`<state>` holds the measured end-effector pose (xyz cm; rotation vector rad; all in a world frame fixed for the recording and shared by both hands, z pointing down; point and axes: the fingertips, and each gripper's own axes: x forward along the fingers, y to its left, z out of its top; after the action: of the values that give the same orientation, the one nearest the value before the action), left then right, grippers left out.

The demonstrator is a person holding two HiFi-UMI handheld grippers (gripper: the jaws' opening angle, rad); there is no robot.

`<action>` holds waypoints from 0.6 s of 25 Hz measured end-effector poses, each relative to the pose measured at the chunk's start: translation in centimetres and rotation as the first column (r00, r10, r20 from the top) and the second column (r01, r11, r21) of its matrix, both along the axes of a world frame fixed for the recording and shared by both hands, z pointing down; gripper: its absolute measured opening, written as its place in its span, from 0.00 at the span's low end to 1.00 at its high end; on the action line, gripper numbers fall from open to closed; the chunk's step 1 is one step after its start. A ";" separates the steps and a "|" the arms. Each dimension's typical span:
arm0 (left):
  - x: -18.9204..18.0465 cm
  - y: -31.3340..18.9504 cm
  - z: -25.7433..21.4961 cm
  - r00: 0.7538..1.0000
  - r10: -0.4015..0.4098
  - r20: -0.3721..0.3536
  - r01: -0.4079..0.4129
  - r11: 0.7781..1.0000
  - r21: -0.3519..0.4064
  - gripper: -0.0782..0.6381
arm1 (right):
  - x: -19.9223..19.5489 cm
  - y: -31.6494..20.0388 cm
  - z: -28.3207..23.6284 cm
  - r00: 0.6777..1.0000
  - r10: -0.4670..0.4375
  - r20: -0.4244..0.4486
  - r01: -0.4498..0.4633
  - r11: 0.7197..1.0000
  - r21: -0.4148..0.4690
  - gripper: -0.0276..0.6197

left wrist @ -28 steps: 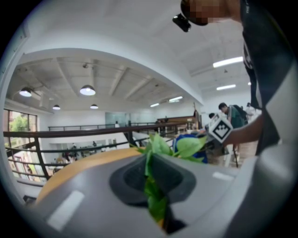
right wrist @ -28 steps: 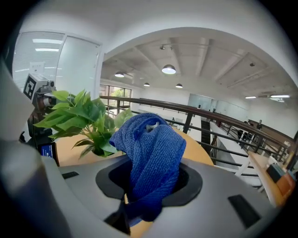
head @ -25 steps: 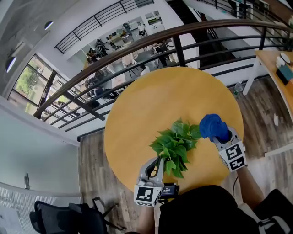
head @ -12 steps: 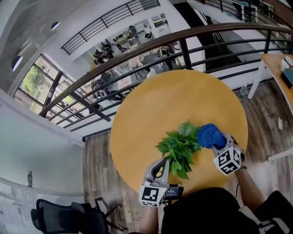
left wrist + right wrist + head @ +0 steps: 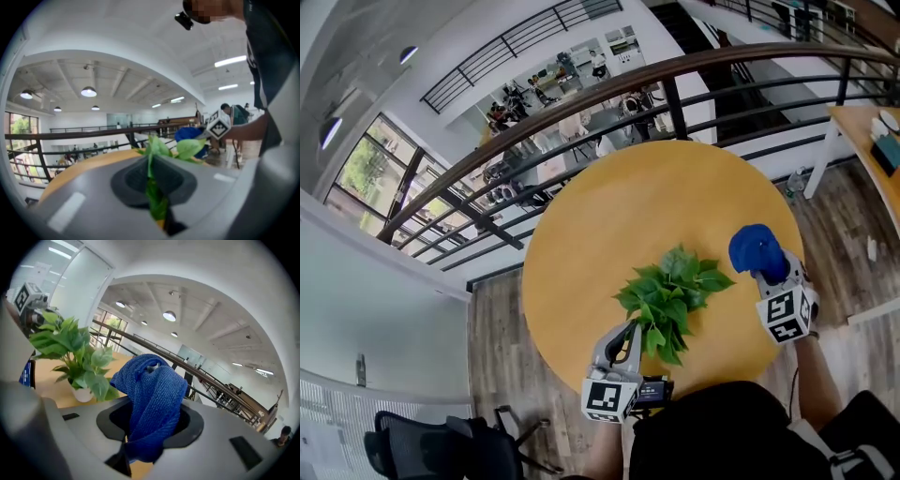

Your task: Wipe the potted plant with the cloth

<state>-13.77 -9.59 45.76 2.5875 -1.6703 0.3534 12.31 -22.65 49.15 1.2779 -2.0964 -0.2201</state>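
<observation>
Grey moulded plastic on the left claw (image 5: 629, 328) and the right claw (image 5: 769, 279), each topped by a white cube (image 5: 607, 399) printed with black square markers. Close up, smooth grey shells with a dark oval recess (image 5: 150, 425) round the jaws and small rectangular marks (image 5: 245, 452) either side. Wears a dark top (image 5: 712, 433), sleeves stopping short of the forearms, with a pale strap (image 5: 853, 461) at the right side.
</observation>
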 end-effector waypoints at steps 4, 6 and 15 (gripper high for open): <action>0.1 0.0 -0.2 1.000 -0.004 0.000 0.004 1.000 0.000 0.12 | -4.5 1.8 -3.3 0.988 -0.130 0.086 0.126 0.991 0.050 0.29; -0.1 0.0 -0.1 1.000 -0.009 -0.003 0.009 1.000 -0.001 0.12 | -6.8 3.0 -1.8 0.978 -0.202 0.060 0.201 0.979 0.015 0.29; -0.6 -0.2 0.0 1.000 -0.017 -0.019 0.017 1.000 -0.006 0.12 | -1.4 3.9 8.5 0.937 -0.154 -0.313 0.110 0.982 -0.155 0.29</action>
<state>-14.41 -9.80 45.76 2.5626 -1.6822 0.3309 10.90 -18.79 57.66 0.9491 -1.8788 -0.3186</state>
